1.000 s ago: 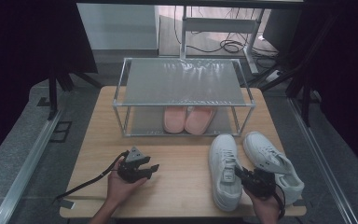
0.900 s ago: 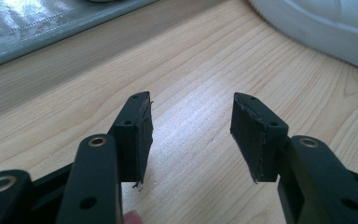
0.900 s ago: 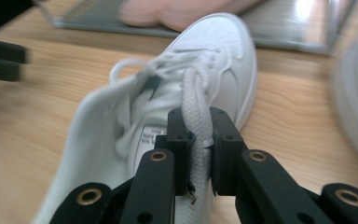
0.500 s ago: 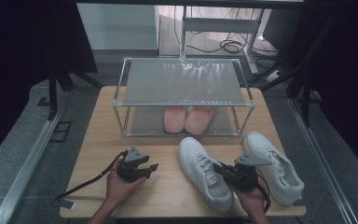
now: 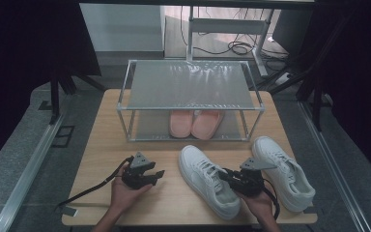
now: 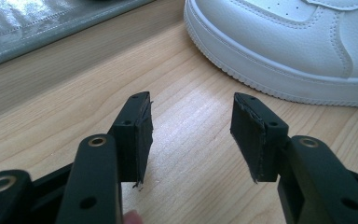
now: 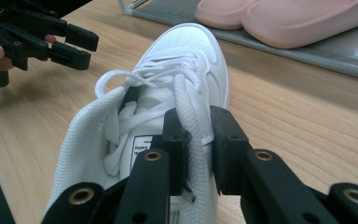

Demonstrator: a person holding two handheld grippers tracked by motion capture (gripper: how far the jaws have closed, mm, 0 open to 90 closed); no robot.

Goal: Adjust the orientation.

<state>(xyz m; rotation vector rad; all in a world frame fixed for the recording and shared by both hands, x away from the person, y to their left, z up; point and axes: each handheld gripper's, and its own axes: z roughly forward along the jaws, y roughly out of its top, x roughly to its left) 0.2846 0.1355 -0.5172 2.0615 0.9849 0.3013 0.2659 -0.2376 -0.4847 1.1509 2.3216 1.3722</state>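
At the near edge of the bench [image 5: 96, 145], two handheld grippers are seen, one in each hand. The right gripper [image 5: 232, 178] is clamped on the side wall and lace of the nearer white sneaker [image 5: 207, 181], and its jaws have just been opening a little, though the collar and lace are still pinched between them in the right gripper view [image 7: 196, 140]. The left gripper [image 5: 155, 175] is held just left of that sneaker with its jaws apart and nothing between them; in the left gripper view [image 6: 191, 135] only bare wood is framed by the pads, with the sneaker's toe [image 6: 279, 51] lying beyond and to the right. The held sneaker's long axis is set diagonally, toe pointing far and left toward the rack, heel near and right, so the shoe lies directly ahead of the right jaws and the right hand is judged the nearer one for whatever placement follows. Two white sneakers are counted: the gripped one and a second white sneaker [image 5: 282, 171] lying free just right of it. Farther off, one rack [image 5: 191, 84] with a grey upper shelf is stood across the bench, and on its lower shelf a pair of two pink slippers [image 5: 195, 123] is placed side by side.
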